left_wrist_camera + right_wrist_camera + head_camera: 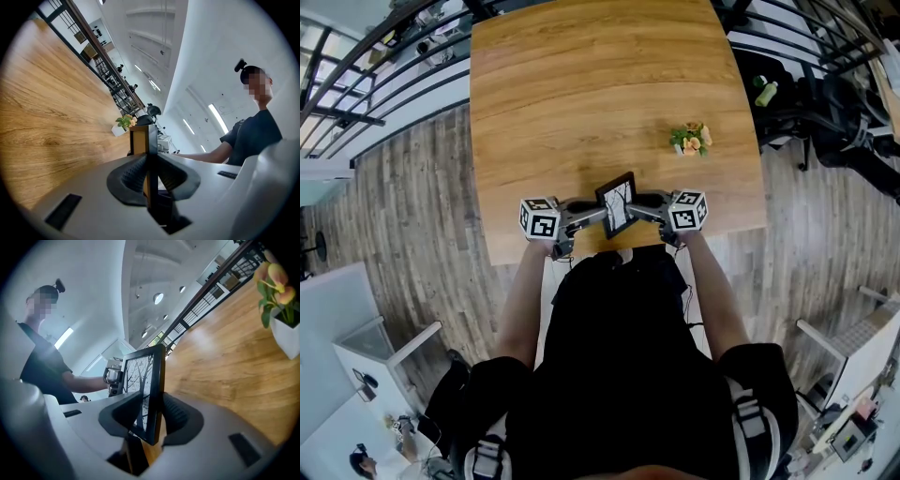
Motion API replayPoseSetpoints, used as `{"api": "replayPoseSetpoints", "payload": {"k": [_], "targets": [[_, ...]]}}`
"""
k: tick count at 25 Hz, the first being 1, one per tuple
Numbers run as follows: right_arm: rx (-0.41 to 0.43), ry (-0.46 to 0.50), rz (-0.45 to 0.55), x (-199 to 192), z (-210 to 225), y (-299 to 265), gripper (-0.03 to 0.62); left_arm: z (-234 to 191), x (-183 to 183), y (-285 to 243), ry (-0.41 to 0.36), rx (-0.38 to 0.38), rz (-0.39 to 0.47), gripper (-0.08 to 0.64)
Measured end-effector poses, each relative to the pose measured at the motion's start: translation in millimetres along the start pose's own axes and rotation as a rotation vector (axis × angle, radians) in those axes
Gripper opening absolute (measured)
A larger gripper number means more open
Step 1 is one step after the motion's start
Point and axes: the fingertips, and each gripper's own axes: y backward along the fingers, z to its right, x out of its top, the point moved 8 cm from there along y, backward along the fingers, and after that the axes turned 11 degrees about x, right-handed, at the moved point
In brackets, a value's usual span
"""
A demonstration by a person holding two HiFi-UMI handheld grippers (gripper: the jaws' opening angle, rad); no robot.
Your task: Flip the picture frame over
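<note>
The picture frame (617, 204) is held up on edge over the near edge of the table (581, 94), with the left gripper (598, 217) clenched on its left side and the right gripper (636, 208) closed on its right, where it sits skewed between the pads. I judge that twisting it there could make it slip and drop off the near edge. It is slim and black-rimmed, with a bare-branch print in front and a brown board behind

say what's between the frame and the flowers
Only bare table lies between the frame and the flowers, clear in the head view.
</note>
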Motion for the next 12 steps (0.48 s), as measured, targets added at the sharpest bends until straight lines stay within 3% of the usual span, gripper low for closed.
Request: {"api": "replayPoseSetpoints", "payload": {"k": [8,12], "targets": [[-0.072,-0.032,0.044,-10,5,4,0.125,-16,-4,-4,0.036,0.110,0.043,0.078],[-0.130,-0.012,0.046,-13,6,5,0.110,-24,-6,-5,0.013,0.191,0.051,0.075]]}}
